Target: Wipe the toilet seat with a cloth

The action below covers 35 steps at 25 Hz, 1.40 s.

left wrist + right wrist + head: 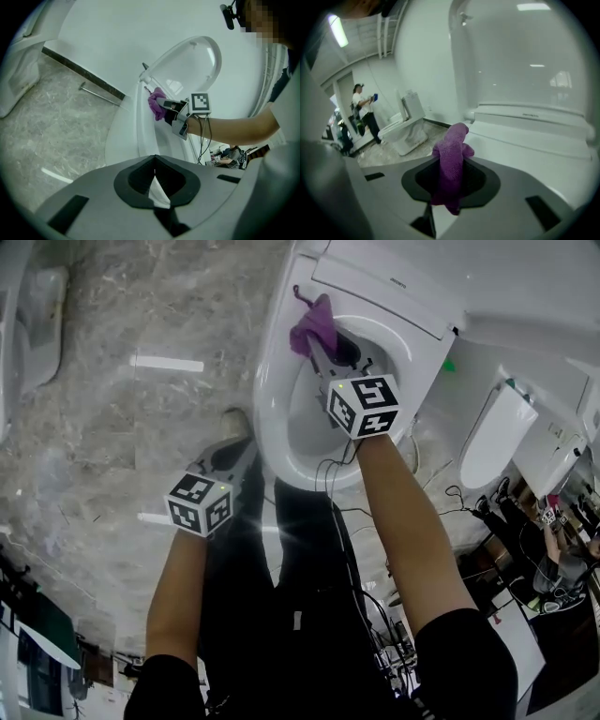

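Over the white oval toilet seat (272,399), the right gripper (319,348) has its jaws clamped on a fuzzy purple cloth (314,324) at the seat's rear rim, while the left gripper (230,451) hangs beside the bowl above the grey marbled floor (112,427), jaws together and empty.

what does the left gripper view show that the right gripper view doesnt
Only the left gripper view: the right gripper from outside with the forearm behind it, and the left gripper's own shut, empty jaws. Only the right gripper view: a second toilet and a standing person in the background. Both: the purple cloth clamped in the right gripper, and the raised toilet lid.
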### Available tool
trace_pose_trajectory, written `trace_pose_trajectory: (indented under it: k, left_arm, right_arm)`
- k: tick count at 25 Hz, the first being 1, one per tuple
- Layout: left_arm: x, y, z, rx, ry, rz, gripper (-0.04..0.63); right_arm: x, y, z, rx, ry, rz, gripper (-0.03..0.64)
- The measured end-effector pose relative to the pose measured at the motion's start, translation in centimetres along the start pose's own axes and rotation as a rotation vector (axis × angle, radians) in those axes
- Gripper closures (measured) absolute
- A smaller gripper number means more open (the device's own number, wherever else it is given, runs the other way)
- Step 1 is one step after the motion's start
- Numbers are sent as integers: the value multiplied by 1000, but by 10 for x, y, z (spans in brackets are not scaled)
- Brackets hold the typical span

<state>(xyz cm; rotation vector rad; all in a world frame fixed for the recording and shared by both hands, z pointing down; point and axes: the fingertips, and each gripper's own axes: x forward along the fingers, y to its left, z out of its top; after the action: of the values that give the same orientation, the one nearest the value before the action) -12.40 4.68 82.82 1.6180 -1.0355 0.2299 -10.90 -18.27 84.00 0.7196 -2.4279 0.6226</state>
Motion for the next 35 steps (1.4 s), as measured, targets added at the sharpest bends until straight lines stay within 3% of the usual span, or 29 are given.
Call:
trace_pose_trajectory:
  k: [10, 13, 16, 22, 27, 32, 35]
  left_arm:
    - [16, -24, 2, 18, -10, 18, 586]
    - [18, -27, -1, 23, -11, 40, 586]
    - [23, -34, -1, 23, -15, 48, 586]
    - [42, -55, 4, 46, -16, 39, 586]
    - [61, -75, 6, 76, 0, 23, 586]
    - [77, -93, 5, 111, 27, 15, 586]
    - [83, -106, 7, 139, 43, -5, 586]
  right_arm:
    - [-5, -14, 5, -904, 173, 278, 523]
    - [-10, -19, 0, -1079, 213, 361, 523]
    - [-17, -33, -2, -1161, 237, 386, 523]
    - [-40, -75, -9, -1113, 244, 306, 523]
    - [-73, -107, -30, -1005, 242, 241, 523]
    - [-103, -137, -39, -789, 227, 161, 523]
    - [-122, -164, -37, -575, 173, 56, 523]
